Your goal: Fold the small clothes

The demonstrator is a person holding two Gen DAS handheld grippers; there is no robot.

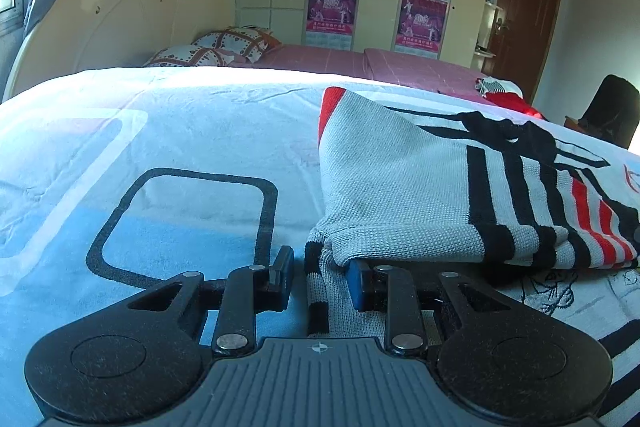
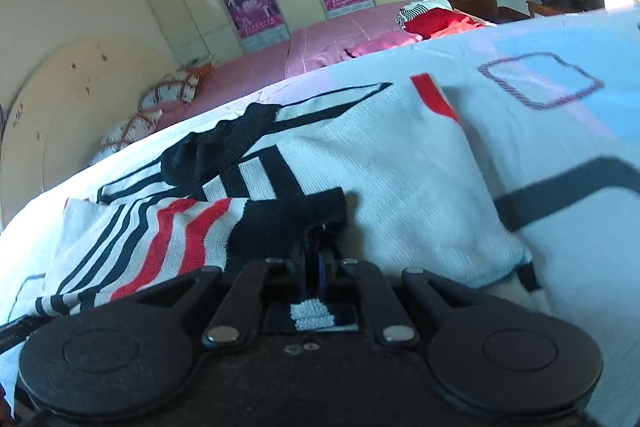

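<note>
Left wrist view: the knit sweater (image 1: 400, 183) lies on the bed (image 1: 180, 131), one side already turned over the body. The left tool (image 1: 320, 279) stands part open around a striped cuff edge, its pads not visibly pressing it. In the right wrist view, the right tool (image 2: 314, 263) is clamped on a striped fold of the sweater (image 2: 360, 163). Judging by this, folding is midway; further folds remain, and another garment (image 2: 436, 19) waits beyond.

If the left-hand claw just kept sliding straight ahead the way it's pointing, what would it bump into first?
Most likely the striped knit sweater: a cuff strip already lies between the left gripper's parted fingers, and its folded bulk sits just ahead, slightly right. Depth is hard to judge.
</note>
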